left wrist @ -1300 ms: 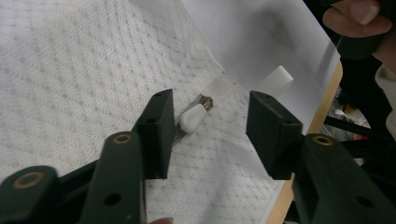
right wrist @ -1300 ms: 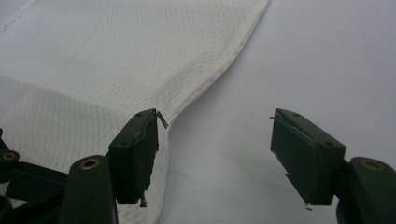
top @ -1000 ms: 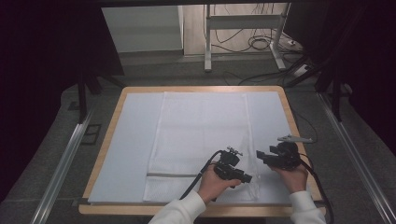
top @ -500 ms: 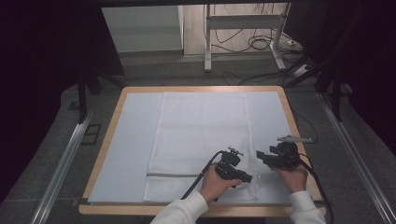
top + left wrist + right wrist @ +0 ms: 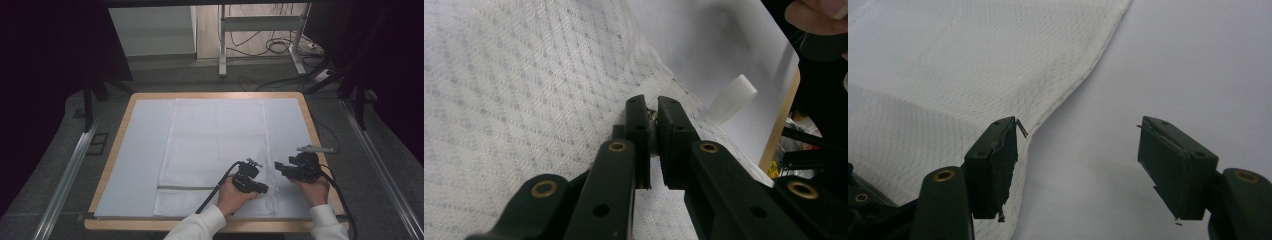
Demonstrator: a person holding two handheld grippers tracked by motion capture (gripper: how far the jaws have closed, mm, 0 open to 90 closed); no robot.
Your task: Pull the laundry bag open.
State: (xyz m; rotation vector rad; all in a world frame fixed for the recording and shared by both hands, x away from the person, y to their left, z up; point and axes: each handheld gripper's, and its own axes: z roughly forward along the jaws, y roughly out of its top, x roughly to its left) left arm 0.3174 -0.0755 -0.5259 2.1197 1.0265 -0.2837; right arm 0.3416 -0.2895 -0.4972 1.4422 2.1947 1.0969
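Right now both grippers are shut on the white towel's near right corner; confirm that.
Not both. The left gripper has just been closing and pinches the white towel near that corner. The right gripper stands open over the edge, gripping nothing, as the right gripper view shows.

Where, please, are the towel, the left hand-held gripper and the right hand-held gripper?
towel (image 5: 215, 140), high view, on the middle of the cloth.
left hand-held gripper (image 5: 650, 117), left gripper view, between its nearly closed tips at the towel's edge.
right hand-held gripper (image 5: 1078, 135), right gripper view, midway between its open tips.
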